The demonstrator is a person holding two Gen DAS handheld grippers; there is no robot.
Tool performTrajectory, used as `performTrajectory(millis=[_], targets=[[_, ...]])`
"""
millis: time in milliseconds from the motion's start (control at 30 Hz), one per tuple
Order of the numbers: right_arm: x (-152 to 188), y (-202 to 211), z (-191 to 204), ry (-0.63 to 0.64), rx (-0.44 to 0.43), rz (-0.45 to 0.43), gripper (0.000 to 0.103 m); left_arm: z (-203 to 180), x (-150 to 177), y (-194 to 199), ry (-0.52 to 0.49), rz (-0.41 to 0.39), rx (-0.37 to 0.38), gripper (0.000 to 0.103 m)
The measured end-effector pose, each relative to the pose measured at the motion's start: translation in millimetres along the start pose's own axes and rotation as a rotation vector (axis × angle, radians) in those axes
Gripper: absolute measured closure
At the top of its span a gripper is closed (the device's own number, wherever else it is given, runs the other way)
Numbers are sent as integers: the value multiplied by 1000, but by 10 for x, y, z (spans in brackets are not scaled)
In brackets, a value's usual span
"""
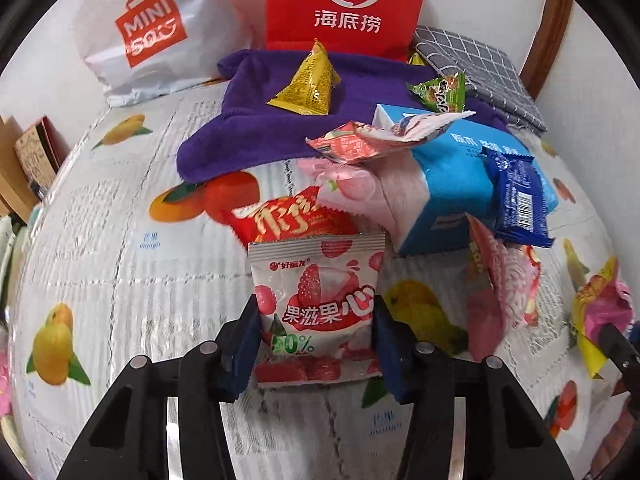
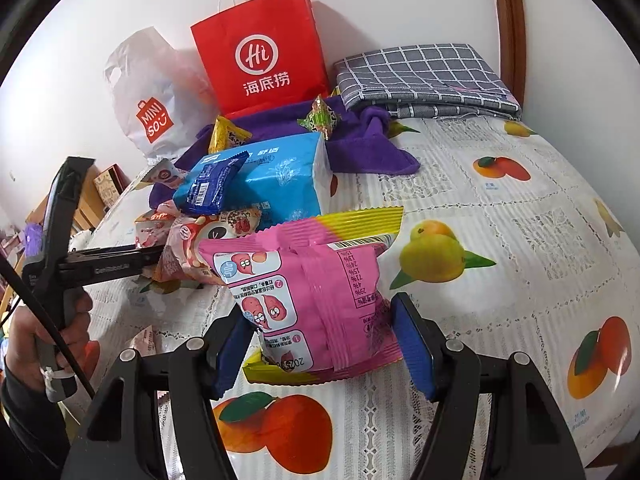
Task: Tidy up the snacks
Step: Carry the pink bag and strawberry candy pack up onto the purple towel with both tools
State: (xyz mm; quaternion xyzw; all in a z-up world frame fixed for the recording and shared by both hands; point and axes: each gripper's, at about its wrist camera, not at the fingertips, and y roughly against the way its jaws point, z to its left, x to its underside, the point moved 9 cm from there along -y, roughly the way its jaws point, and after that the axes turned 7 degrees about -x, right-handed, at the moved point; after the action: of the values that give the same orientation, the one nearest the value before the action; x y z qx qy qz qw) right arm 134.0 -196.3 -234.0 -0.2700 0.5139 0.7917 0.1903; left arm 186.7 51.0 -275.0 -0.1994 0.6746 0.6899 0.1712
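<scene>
Two grippers each hold a snack above a table (image 2: pixel 520 216) covered in a white cloth printed with oranges and mangoes. At the far edge, against the wall, a red paper bag (image 2: pixel 260 48) stands upright, with a white plastic shopping bag (image 2: pixel 140 92) to its left and a folded grey checked cloth (image 2: pixel 424 76) to its right. A purple towel (image 1: pixel 256 120) lies spread in front of the red bag. Near the middle of the table sits a blue tissue pack (image 2: pixel 280 176); a dark blue snack packet (image 2: pixel 212 188) rests against its near side, and a red-and-white wrapper (image 1: pixel 360 144) lies on top of it. On the towel are a yellow triangular packet (image 1: pixel 308 84) and, to its right, a small green packet (image 1: pixel 440 92). A red snack bag (image 1: pixel 288 220) and a pink one (image 1: pixel 348 184) lie just left of the tissue pack.

The left gripper (image 1: pixel 316 340) is clamped on the lower sides of a white-and-pink fruit gummy pouch (image 1: pixel 316 300), which stands upright between its blue pads. The right gripper (image 2: pixel 324 344) is closed on a pink-and-yellow sweet potato snack bag (image 2: pixel 304 288), held with its printing upside down, above the near part of the table. In the right wrist view, the person's left hand (image 2: pixel 44 332) grips the handle at the left edge.
</scene>
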Motion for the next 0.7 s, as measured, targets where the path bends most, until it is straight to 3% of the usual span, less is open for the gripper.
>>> performTrajectory(millis=[233,567,700], targets=[[-23,80,61,4,7,13,36,-51,86,224,5,-3,63,54],[-237,344,281,43,23,-29,37,-206,-40,773,5,-75,165,54],[-362,399,332,44,19,-30,37,-290,-128,931,-19,-105,173,54]])
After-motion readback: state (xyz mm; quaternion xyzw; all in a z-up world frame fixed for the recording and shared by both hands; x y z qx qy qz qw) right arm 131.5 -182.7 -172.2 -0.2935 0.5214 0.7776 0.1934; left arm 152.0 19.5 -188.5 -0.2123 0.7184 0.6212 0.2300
